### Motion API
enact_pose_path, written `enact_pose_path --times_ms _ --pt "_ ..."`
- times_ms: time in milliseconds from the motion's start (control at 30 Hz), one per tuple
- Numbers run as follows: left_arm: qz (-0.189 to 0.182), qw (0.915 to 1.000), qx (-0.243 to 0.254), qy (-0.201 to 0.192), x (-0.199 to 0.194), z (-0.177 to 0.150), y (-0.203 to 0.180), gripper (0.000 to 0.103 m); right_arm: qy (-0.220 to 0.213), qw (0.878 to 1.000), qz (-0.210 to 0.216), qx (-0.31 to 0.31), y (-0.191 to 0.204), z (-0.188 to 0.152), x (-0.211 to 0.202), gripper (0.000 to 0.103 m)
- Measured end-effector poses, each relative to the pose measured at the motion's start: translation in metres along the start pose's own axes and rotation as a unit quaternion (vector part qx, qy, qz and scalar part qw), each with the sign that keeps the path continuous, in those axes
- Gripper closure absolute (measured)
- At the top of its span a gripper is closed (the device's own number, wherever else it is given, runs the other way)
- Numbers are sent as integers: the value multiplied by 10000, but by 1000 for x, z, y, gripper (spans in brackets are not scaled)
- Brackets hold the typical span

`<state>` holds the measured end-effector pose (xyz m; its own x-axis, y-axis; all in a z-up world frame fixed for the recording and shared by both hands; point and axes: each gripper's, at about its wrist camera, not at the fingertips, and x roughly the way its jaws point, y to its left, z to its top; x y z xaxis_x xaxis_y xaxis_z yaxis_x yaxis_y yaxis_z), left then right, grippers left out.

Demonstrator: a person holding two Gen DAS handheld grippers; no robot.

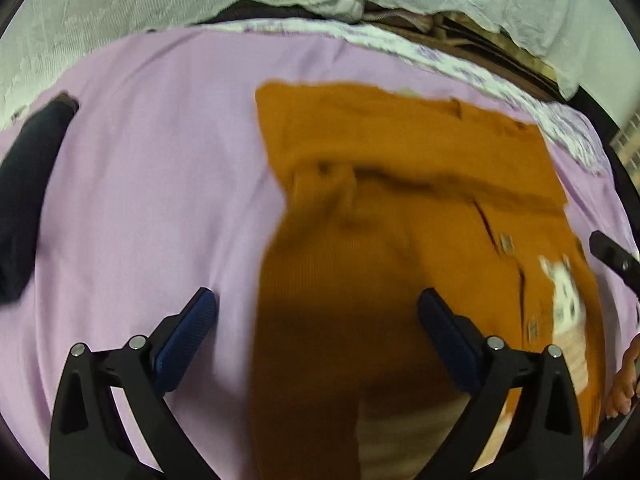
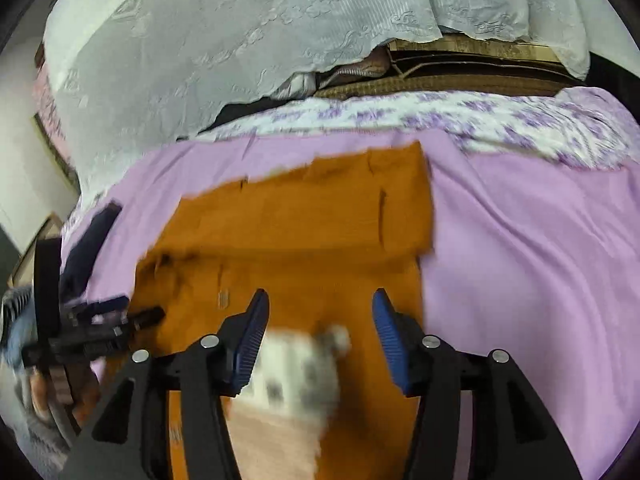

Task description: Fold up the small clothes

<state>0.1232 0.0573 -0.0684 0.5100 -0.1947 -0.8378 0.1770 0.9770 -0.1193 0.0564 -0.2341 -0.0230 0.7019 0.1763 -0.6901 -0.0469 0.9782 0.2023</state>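
An orange-brown knitted cardigan (image 1: 400, 184) lies on the lilac bed sheet (image 1: 152, 184), partly folded, with a buttoned front and a white printed patch (image 1: 564, 292). My left gripper (image 1: 316, 312) is open above the garment's near left part, holding nothing. In the right wrist view the cardigan (image 2: 304, 220) fills the middle, and my right gripper (image 2: 320, 312) is open over its near edge, above the white patch (image 2: 296, 364). The left gripper shows at the left edge of that view (image 2: 96, 328). Both views are motion-blurred.
A dark navy garment (image 1: 28, 184) lies on the sheet at the left; it also shows in the right wrist view (image 2: 92, 240). A white lace cloth (image 2: 240, 40) hangs behind the bed. A floral sheet border (image 2: 440, 116) runs along the far edge.
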Motion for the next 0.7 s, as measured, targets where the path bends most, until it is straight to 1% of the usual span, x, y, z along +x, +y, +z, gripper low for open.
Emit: enact_pose_path --times_ms 67,167,200,300,433,533,600,667,700 --pt "15 10000 96 -23 -9 -15 -3 4 29 9998 -29 174 -10 -19 -13 49" --pt "-151 9998 93 -24 -22 -37 -3 4 65 9978 29 653 -36 -46 -31 49" --pt "-233 9997 69 -26 -26 -44 -3 4 73 9972 49 740 -39 -53 -35 49" --pt "-434 9990 46 -24 -37 -63 -1 4 140 9946 345 969 -44 -70 -42 49" --pt "-1002 9949 -130 6 -52 -82 6 4 281 9884 794 1264 -47 -88 -47 49" --pt "-1474 9884 -353 29 -60 -94 14 4 383 9798 1163 1582 -52 -97 -50 49" --pt "-1901 9804 -507 59 -63 -98 18 4 499 9700 1523 1830 -56 -103 -49 49" --pt "-2281 9714 -656 129 -61 -96 21 4 613 9661 1644 1893 -54 -103 -44 49" --pt "-2363 9689 -710 178 -56 -94 20 4 688 9645 1694 1905 -53 -101 -39 50"
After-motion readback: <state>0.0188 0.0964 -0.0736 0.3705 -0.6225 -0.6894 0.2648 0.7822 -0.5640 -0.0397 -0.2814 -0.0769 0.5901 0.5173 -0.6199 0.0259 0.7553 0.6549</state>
